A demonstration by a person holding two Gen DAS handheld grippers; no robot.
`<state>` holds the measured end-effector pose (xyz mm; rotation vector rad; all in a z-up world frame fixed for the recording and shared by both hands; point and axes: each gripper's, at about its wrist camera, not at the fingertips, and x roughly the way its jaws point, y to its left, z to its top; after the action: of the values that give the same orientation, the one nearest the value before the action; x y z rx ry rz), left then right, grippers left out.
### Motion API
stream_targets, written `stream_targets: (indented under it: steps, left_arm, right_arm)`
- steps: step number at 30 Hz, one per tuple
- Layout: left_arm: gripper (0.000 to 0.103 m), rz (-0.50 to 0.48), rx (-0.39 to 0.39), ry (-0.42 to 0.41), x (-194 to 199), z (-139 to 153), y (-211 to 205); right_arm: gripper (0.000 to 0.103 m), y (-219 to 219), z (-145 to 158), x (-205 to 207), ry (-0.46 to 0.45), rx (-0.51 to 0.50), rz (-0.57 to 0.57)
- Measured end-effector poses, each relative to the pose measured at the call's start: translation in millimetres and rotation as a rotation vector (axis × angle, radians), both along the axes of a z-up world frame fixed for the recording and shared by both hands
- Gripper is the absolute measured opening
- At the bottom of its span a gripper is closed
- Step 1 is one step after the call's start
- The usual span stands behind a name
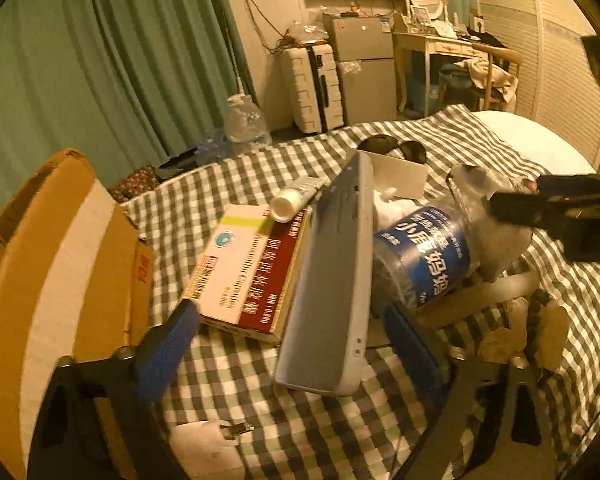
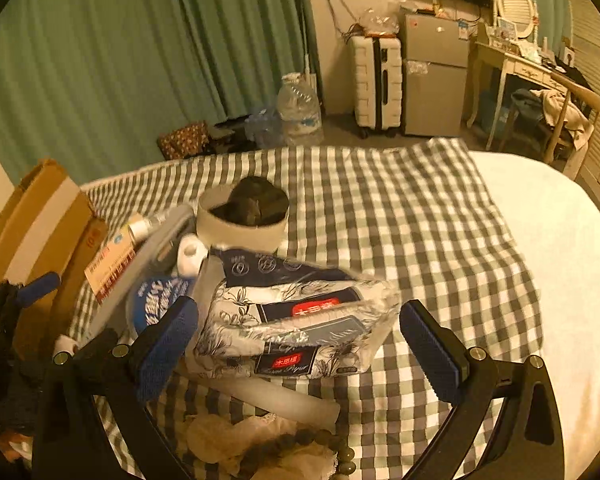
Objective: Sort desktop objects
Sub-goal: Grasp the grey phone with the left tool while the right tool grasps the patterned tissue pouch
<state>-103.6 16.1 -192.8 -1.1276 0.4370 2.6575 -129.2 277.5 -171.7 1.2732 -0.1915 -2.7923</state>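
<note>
A pile of objects lies on a checked cloth (image 1: pixel 236 384) on a bed. In the left wrist view my left gripper (image 1: pixel 296 340) is open, its blue pads either side of a long grey case (image 1: pixel 332 280) that leans on a red-and-white medicine box (image 1: pixel 248 272). A blue-labelled plastic tub (image 1: pixel 428 256) lies right of the case. In the right wrist view my right gripper (image 2: pixel 300 344) is open around a floral tissue pack (image 2: pixel 296 328), not touching it. The right gripper also shows in the left view (image 1: pixel 556 208) at the right edge.
A cardboard box (image 1: pixel 56 272) stands at the left. A white plug (image 1: pixel 208 448) lies near the front. A white bowl with dark things (image 2: pixel 244 216), a small white bottle (image 1: pixel 286 204), beads (image 2: pixel 324 440) and crumpled paper lie around. The white mattress (image 2: pixel 560 264) is at the right.
</note>
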Motion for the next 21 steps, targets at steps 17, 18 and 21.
stream_targets:
  steps: [17,18,21]
  left_arm:
    - [0.014,-0.048,0.045,-0.096,3.1,-6.2,2.7]
    - [0.013,-0.047,0.060,-0.095,2.7,-3.8,1.8]
    - [0.010,-0.038,0.100,-0.082,2.0,5.4,-3.2]
  right_arm:
    - [0.027,-5.9,-7.8,1.9,-0.082,-0.103,0.083]
    - [0.025,-7.6,-5.5,2.4,-0.077,-0.108,0.089]
    - [0.020,-6.6,-4.7,5.2,-0.070,-0.119,0.091]
